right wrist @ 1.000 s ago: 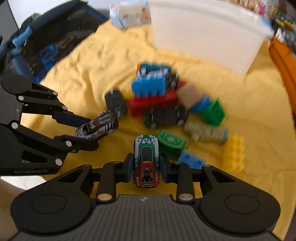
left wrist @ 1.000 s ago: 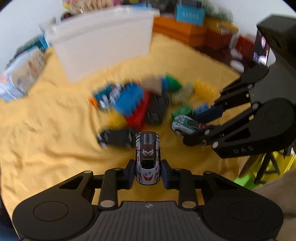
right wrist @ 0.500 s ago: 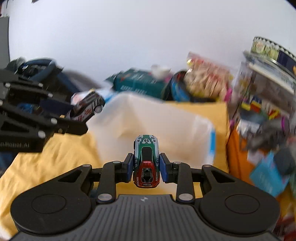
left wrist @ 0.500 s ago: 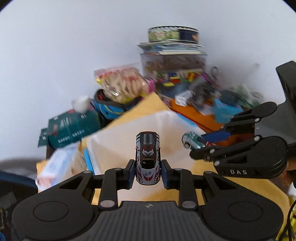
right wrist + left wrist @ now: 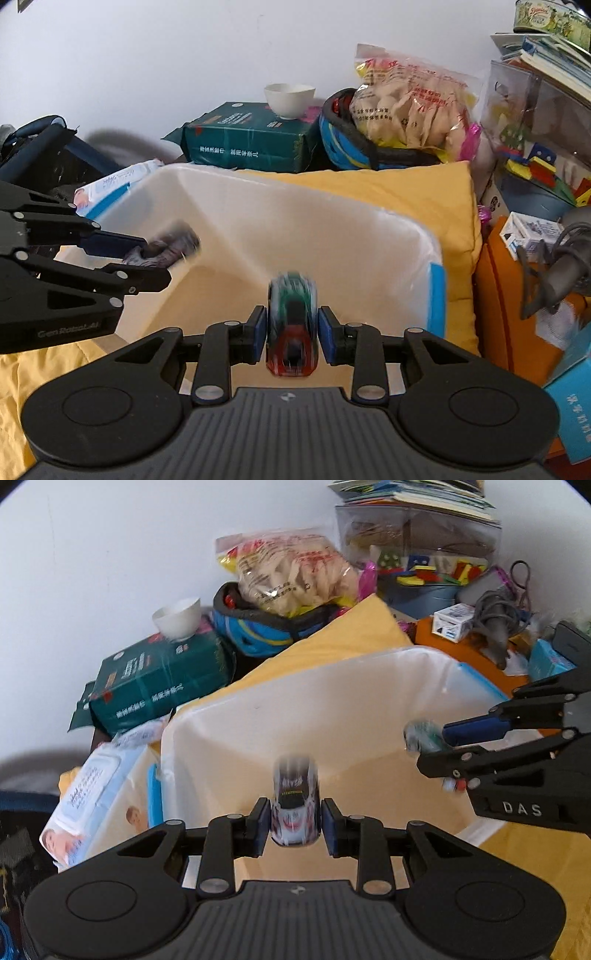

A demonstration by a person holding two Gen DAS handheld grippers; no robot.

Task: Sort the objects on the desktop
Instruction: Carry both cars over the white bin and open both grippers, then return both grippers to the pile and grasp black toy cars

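My left gripper (image 5: 294,825) stands over the open white plastic bin (image 5: 332,709). A white-and-red toy car (image 5: 294,805) sits between its pads, blurred by motion, with a small gap on each side. My right gripper (image 5: 291,339) is over the same bin (image 5: 332,236) with a green-and-red toy car (image 5: 292,328), also blurred, between its slightly parted pads. Each gripper shows in the other's view, the right one (image 5: 480,746) and the left one (image 5: 110,258). The bin's inside looks bare.
The bin stands on a yellow cloth (image 5: 406,184). Behind it are a green book-like pack (image 5: 159,686) with a white bowl (image 5: 177,622), a snack bag (image 5: 291,572), a wet-wipes pack (image 5: 92,797), and stacked boxes and toys (image 5: 535,166) on the right.
Both grippers have carried their cars from the toy pile up over the bin. Now the pads have parted a little and both cars are blurred, slipping downward.
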